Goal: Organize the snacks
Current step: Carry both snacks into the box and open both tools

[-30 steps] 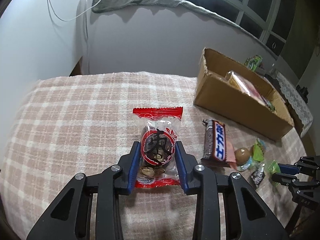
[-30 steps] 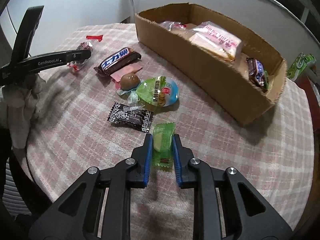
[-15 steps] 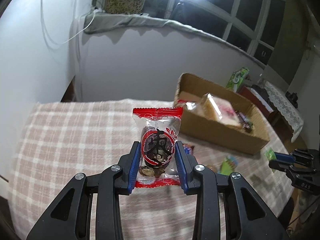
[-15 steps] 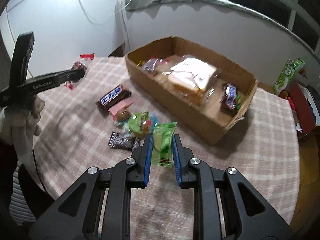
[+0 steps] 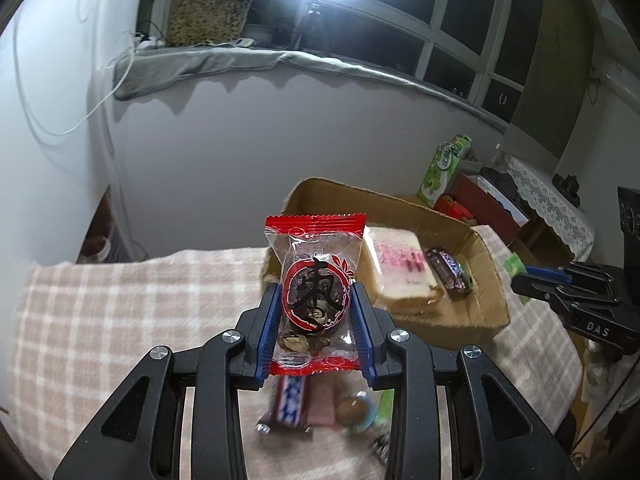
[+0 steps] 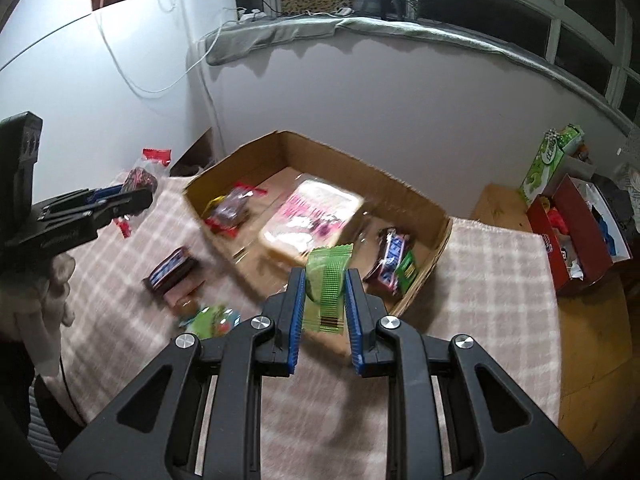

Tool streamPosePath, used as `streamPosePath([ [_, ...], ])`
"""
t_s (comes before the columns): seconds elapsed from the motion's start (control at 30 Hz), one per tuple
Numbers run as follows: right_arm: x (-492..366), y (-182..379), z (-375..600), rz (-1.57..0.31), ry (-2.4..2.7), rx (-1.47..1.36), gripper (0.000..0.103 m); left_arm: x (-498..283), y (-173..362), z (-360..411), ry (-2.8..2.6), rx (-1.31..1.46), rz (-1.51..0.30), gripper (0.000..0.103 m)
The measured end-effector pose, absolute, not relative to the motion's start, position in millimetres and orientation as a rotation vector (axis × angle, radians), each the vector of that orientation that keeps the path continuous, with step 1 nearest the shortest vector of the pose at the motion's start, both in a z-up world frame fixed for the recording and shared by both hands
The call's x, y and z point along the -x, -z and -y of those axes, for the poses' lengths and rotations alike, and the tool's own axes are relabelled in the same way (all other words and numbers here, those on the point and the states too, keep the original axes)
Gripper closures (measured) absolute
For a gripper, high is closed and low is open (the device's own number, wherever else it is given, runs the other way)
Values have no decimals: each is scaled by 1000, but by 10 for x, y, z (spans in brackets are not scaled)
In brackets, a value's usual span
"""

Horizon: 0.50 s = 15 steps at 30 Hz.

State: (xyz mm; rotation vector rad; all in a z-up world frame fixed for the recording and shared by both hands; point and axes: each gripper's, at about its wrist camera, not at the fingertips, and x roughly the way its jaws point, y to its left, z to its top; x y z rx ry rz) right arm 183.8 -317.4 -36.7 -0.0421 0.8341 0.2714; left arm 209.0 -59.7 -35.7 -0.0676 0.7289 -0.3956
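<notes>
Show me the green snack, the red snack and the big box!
green snack (image 6: 326, 280), right wrist view, middle of wrapper.
red snack (image 5: 315, 292), left wrist view, round label.
cardboard box (image 6: 416, 196), right wrist view, far inner wall.

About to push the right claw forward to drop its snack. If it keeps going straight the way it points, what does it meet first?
Most likely the cardboard box: the right claw, shut on the green wafer packet, points into its near corner, around the bread pack and chocolate bar. Depth is unclear.

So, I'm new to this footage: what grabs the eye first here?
Each claw grips a snack in mid-air: the left claw a red-edged clear packet, the right claw a green wafer packet. Ahead on the checked tablecloth sits an open cardboard box of snacks.
</notes>
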Motion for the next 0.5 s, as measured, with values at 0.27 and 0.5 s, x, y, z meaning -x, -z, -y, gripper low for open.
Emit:
streamPosePath([
  [0.27,-2183,449,3261,-848,-252,43,83,-2357,397,860,408,56,-752,71],
  [0.5,-2391,532,3304,-861,-244,41,83,-2549,481,981,414,68,-782,71],
])
